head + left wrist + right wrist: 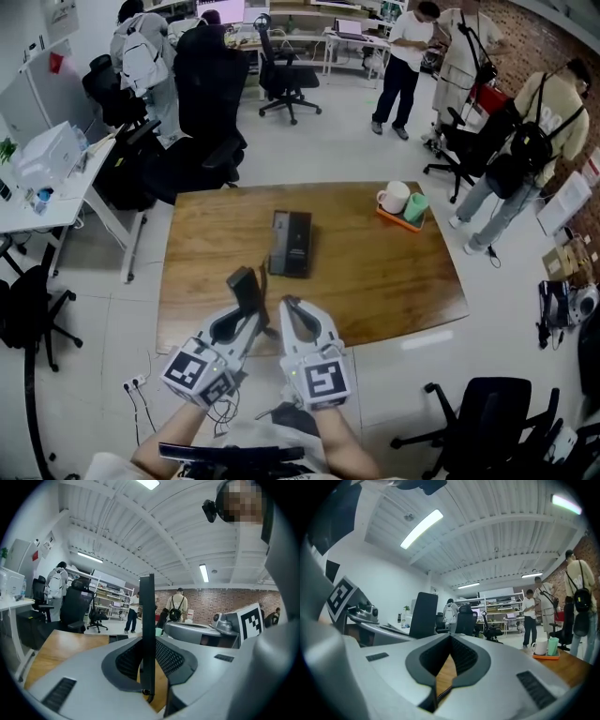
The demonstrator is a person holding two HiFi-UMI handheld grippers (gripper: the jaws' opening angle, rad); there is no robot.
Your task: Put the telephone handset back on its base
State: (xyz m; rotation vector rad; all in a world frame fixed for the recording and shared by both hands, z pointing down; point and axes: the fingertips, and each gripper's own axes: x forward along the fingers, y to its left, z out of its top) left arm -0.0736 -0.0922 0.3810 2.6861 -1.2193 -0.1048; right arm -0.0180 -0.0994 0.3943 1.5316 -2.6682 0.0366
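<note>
Handset [247,285] held near its base [291,243] on the tabletop [384,277].
Left tool [253,312] pinched the upright handset; right tool [292,310] was pressed together.

Tabletop [375,277] lies open around the base [291,244]; cups [403,202] stand well aside.

The left claw [253,311] grips the dark handset [246,283] upright above the wooden table [394,281]'s near edge; the base [291,244] lies mid-table.
</note>
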